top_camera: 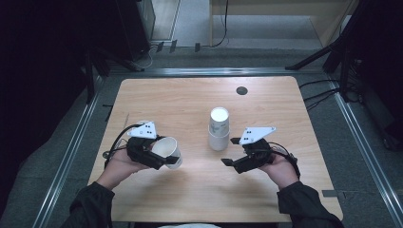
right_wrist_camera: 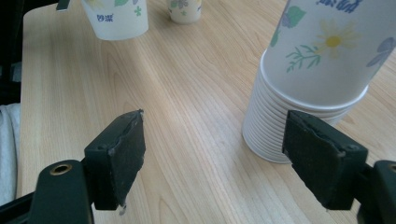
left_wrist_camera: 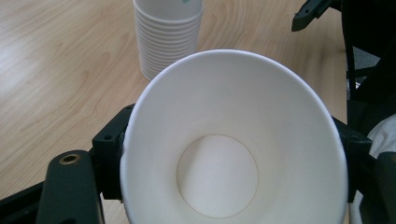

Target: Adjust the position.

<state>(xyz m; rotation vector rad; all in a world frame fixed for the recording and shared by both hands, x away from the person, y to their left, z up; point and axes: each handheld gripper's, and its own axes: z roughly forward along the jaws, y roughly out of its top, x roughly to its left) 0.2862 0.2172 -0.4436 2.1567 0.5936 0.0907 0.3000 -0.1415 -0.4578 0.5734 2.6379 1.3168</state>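
High view: the left gripper [top_camera: 164,159] holds a single paper cup [top_camera: 168,151] tipped on its side over the near left part of the table [top_camera: 180,95], its mouth turned up and toward the person; the jaws are mostly hidden under the cup and the hand. The right gripper [top_camera: 231,152] hangs just right of the stack of cups [top_camera: 219,129], jaws spread wide with nothing between them. The stack stands upright near the table's middle. Left gripper view: the cup [left_wrist_camera: 233,154] blocks most of the frame, white inside with a round bottom; its near rim is cut off at the lower edge. The jaws clamp its outer wall on both sides, only their tips showing. The stack [left_wrist_camera: 166,39] stands beyond, its top cut off. Right gripper view: the jaws stand wide apart, holding nothing; the right one sits just beside the stack's [right_wrist_camera: 313,84] base, whether touching I cannot tell. The stack's top cup carries a flower print, its upper part cut off. The held cup [right_wrist_camera: 119,18] shows far off, also printed and cut off.
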